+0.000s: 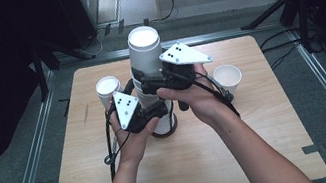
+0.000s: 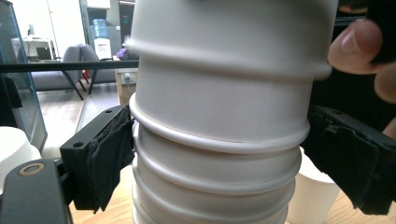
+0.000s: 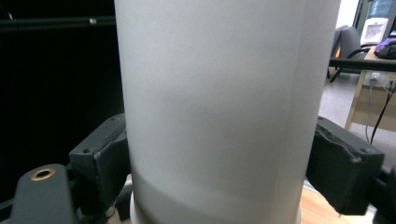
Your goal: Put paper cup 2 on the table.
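At the frame's centre, a tall stack of nested white paper cups (image 1: 149, 68) stands on the light wooden table (image 1: 241, 143). The left gripper (image 1: 156, 110) clamps its lower rims, and the right gripper (image 1: 149, 81) clamps the top cup's smooth wall.

No readable text, label or number anywhere.

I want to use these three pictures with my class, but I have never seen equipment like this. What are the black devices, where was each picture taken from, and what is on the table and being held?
A person sits at a wooden table and holds a hand-operated gripper in each hand; there is no robot arm. The high view looks down from above. The other two views come from cameras riding on the grippers, looking along their black jaws.

In the middle stands a tall stack of white paper cups. The left gripper has its jaws around the lower cups, the right gripper around the top cup's wall. Two single cups stand apart: one on the left, one on the right.
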### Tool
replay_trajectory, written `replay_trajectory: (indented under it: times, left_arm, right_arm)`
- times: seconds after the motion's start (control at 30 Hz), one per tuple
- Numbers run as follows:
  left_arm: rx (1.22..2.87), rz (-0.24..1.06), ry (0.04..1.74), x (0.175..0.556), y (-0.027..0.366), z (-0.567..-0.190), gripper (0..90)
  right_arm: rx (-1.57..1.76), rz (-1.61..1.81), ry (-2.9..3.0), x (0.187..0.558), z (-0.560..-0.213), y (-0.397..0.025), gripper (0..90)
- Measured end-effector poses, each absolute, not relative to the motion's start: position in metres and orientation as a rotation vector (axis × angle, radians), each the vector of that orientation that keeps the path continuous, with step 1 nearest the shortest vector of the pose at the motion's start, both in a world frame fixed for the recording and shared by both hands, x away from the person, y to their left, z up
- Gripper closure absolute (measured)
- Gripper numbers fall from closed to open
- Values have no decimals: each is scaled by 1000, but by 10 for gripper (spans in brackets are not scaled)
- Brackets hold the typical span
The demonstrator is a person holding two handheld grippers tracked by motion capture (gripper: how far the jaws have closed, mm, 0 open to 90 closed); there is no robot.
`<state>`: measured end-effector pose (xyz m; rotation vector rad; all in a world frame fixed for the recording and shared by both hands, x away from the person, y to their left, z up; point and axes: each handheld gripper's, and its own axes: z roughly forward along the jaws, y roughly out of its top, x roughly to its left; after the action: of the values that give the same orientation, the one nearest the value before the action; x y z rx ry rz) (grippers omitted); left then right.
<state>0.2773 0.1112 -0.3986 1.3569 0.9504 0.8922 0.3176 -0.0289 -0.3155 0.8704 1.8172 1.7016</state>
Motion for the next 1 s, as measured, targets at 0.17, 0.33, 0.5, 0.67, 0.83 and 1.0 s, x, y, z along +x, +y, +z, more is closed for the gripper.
replay_trajectory:
  times: [0.17,0.33,0.5,0.67,0.83,1.0]
  left_arm:
    - [1356,891,951,277,111,-399,90]
    - [1356,891,953,277,111,-399,90]
    - [1354,890,954,277,111,-399,90]
    - [1359,893,952,277,111,-399,90]
    - [1354,891,955,277,111,-399,90]
    - [1355,892,955,277,111,-399,90]
  right_arm:
    - [863,1717,1776,314,-299,-32,161]
    - [852,1707,1749,311,-293,-34,164]
    - [838,1724,1703,308,-285,-35,173]
    - [839,1765,1655,304,-272,-40,184]
    - [833,1772,1619,299,-264,-42,189]
    - [837,1788,1578,295,-256,-48,191]
